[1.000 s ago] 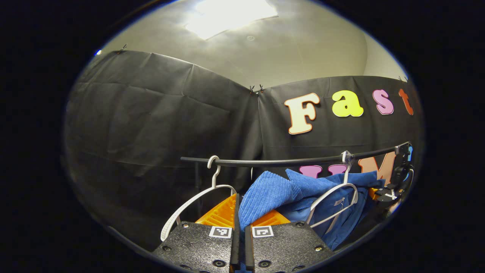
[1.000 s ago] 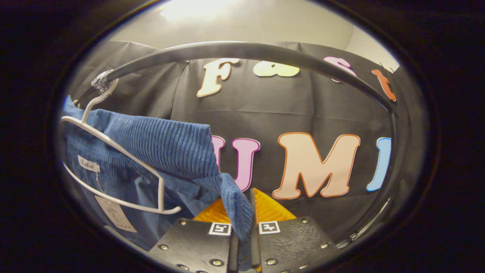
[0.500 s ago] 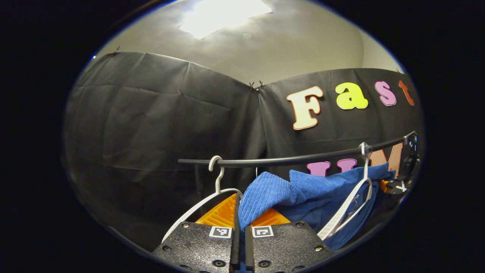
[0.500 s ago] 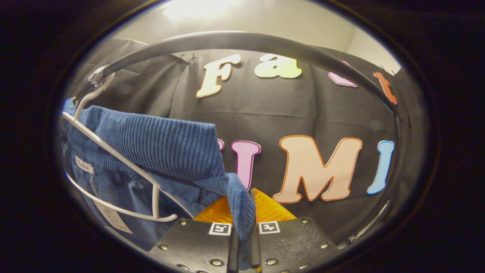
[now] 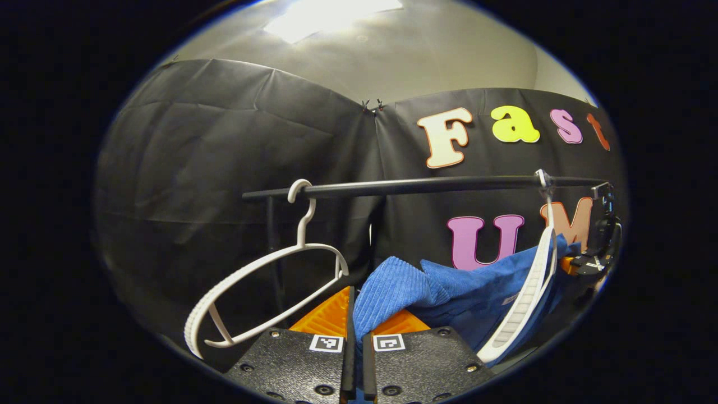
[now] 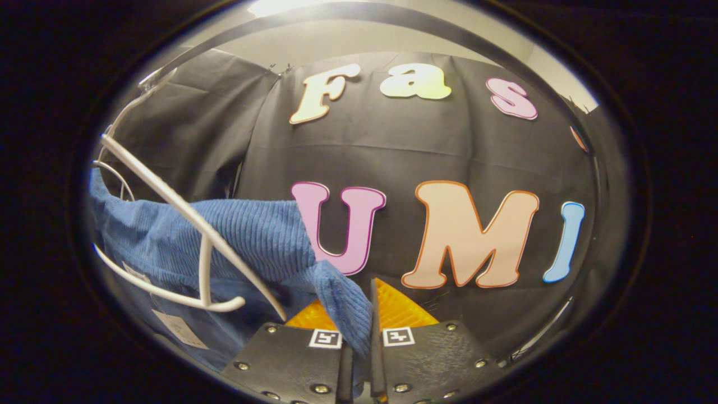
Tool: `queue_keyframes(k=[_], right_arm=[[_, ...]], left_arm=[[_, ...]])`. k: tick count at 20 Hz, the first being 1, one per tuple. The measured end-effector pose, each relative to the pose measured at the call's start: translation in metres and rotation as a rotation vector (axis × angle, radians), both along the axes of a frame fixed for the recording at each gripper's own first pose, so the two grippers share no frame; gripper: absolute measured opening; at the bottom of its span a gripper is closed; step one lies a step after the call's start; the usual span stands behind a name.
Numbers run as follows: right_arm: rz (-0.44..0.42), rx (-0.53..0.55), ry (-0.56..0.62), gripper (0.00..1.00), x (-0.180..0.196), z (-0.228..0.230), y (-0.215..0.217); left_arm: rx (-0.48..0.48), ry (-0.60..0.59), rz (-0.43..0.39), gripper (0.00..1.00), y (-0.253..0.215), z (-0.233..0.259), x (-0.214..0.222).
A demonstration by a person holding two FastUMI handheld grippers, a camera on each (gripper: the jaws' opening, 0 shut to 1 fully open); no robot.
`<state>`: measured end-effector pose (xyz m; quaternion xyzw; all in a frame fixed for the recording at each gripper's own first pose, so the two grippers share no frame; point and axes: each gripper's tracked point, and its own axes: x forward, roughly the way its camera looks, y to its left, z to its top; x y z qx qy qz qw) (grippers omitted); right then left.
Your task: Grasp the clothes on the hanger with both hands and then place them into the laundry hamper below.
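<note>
In the left gripper view, the left gripper [image 5: 355, 336] pinches a fold of the blue corduroy garment [image 5: 392, 289] between its two nearly closed fingers, the cloth rising out of the narrow slit and spreading up and to the right. In the right gripper view, the right gripper [image 6: 359, 342] likewise has its fingers drawn close on a rolled edge of the same garment [image 6: 252, 235], which stretches away to the left of the tool.

The garment hangs between the two tools below the black rail [image 5: 415, 186], well under the bar. A white hanger [image 5: 524, 303] whose hook sits on the rail near its right end lies tilted against the cloth, its arm slanting across the fabric; whether the garment's shoulder is off it cannot be told. To the left an empty white hanger [image 5: 263, 280] dangles from the rail, just beside the left gripper's orange finger [image 5: 328, 314] and apart from the cloth.

The left gripper view takes in the rail's upright post [image 5: 272, 247] and, at the far right edge, the other gripper [image 5: 594, 261] holding the cloth's far end. The right gripper view brings the hanger [image 6: 185, 235] close, showing a paper tag [image 6: 179, 330] on the garment's inner side, and the rail [image 6: 392, 17] arching overhead, with open room to the right of the tool.
</note>
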<state>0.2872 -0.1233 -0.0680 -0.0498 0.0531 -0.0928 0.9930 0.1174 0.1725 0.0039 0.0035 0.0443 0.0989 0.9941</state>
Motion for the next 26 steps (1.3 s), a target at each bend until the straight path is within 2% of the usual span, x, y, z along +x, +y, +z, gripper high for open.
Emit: queue_keyframes(k=[2,3,9,15,26], right_arm=[[-0.008,0.0,0.023,0.12,0.0,-0.013,-0.001],[-0.011,0.004,0.033,0.12,-0.002,-0.02,-0.002],[-0.033,0.022,0.106,0.12,-0.016,-0.061,-0.008],[-0.04,0.047,0.178,0.12,-0.046,-0.098,-0.007],[-0.059,0.044,0.237,0.12,-0.107,-0.121,-0.018]], left_arm=[[-0.018,0.017,-0.007,0.07,-0.001,-0.012,0.003],[-0.03,0.027,-0.008,0.04,0.0,-0.018,0.004],[-0.053,0.101,-0.02,0.06,-0.003,-0.06,-0.001],[-0.074,0.165,-0.024,0.06,-0.008,-0.096,-0.015],[-0.099,0.218,-0.061,0.06,-0.029,-0.124,-0.058]])
